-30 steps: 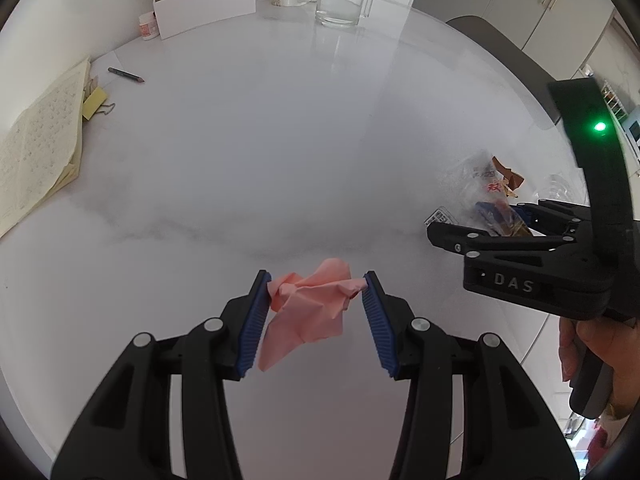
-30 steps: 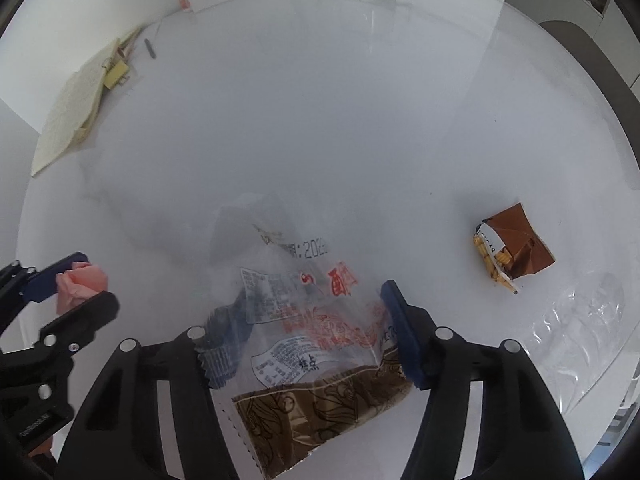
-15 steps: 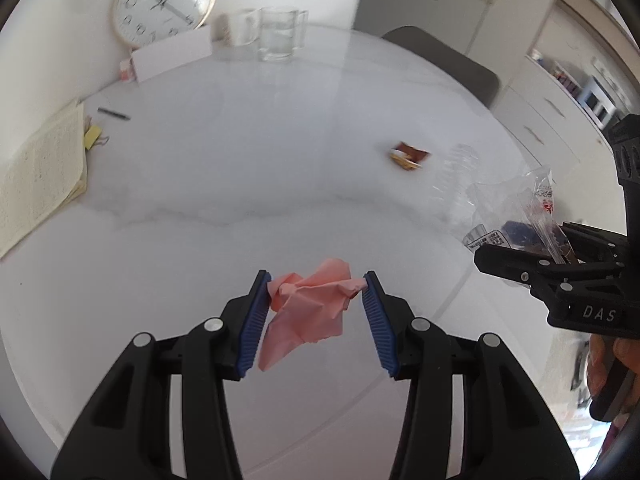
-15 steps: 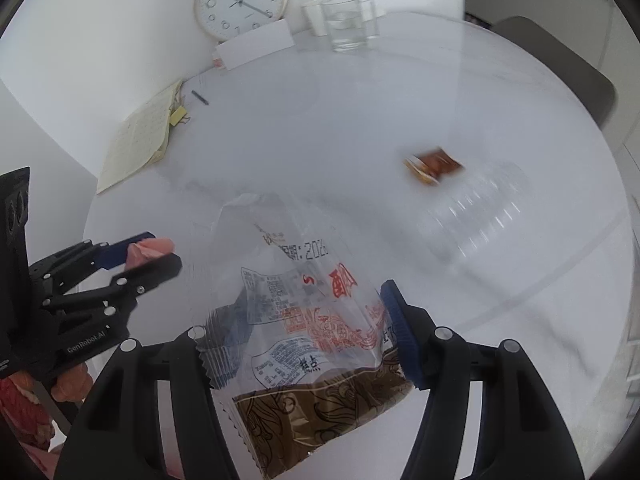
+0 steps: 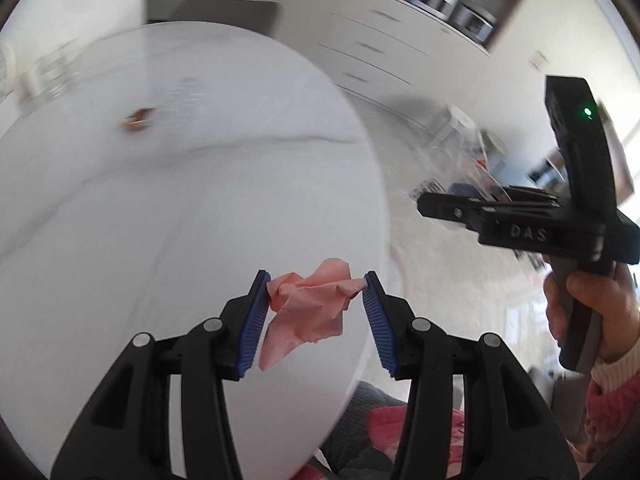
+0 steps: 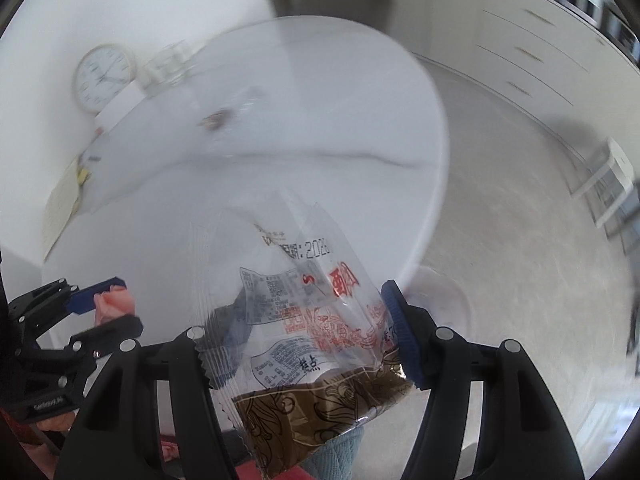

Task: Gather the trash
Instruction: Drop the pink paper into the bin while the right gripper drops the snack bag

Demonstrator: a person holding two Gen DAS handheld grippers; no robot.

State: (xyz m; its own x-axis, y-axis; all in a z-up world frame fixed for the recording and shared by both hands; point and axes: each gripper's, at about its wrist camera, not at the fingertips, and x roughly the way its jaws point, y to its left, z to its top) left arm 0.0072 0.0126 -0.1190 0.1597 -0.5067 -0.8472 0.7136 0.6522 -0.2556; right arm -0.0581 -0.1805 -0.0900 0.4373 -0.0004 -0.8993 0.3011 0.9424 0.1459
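My left gripper [image 5: 316, 280] is shut on a crumpled pink tissue [image 5: 308, 312], held over the near edge of the white round table [image 5: 160, 220]. In the right wrist view my right gripper [image 6: 308, 300] is shut on a clear plastic snack wrapper [image 6: 304, 320] with red print and a brown band, held past the table's [image 6: 280, 140] near rim. Each gripper shows in the other's view: the right gripper [image 5: 440, 202] off the table to the right, the left gripper [image 6: 108, 300] at lower left. A small brown wrapper [image 5: 138, 118] and a clear crushed bottle [image 5: 184, 92] lie blurred far back on the table.
A wall clock [image 6: 104, 78], glass jug [image 6: 168, 64] and a notebook [image 6: 64, 204] sit at the table's far left. A grey chair [image 5: 228, 14] stands behind the table. White drawers [image 6: 532, 56] line the wall. Pale carpet [image 6: 520, 240] and a small white rack [image 6: 612, 184] lie to the right.
Both grippers have swung right and risen off the table toward its edge, each keeping its load. The floor, cabinets and rack have come into view; the clock and jug have slid left.
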